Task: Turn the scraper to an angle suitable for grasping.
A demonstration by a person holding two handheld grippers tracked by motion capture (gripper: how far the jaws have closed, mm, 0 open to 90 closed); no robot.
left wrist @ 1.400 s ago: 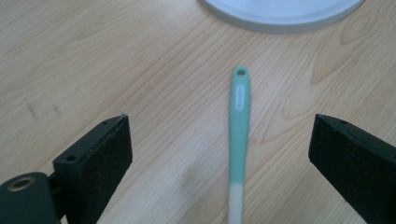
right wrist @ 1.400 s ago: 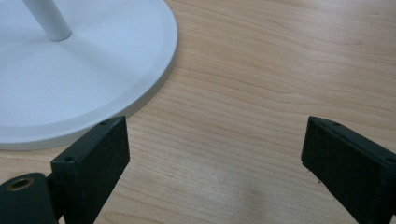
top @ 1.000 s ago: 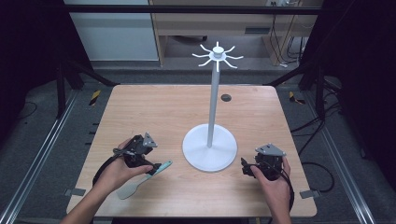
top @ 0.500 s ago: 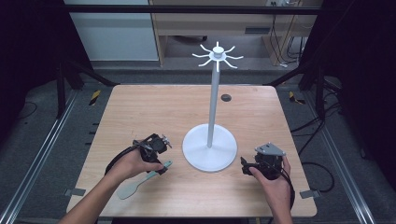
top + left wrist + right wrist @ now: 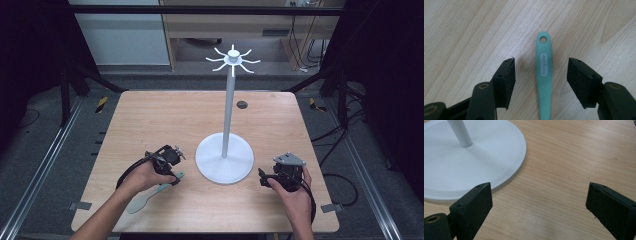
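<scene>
Step in hand: closing on the teal spatula (image 5: 544, 75), judged from the left gripper (image 5: 541, 78) poised over its handle.
Left gripper: jaws spread apart, one on each side of the handle, neither pad touching it.
Grip advice: lower until the pads flank the handle's sides, keep it centred in the gap, then close squarely across its width, clear of the hanging hole.
Right gripper (image 5: 539, 206): jaws wide apart, holding nothing, just beside the white stand (image 5: 224, 159), on its right.
Spatula place: flat on the table (image 5: 150, 120), just left of the stand's base.
Long axis: runs diagonally, hole end nearest the base, blade end (image 5: 136, 204) toward the person.
Likely destination: a hook on the stand's top.
</scene>
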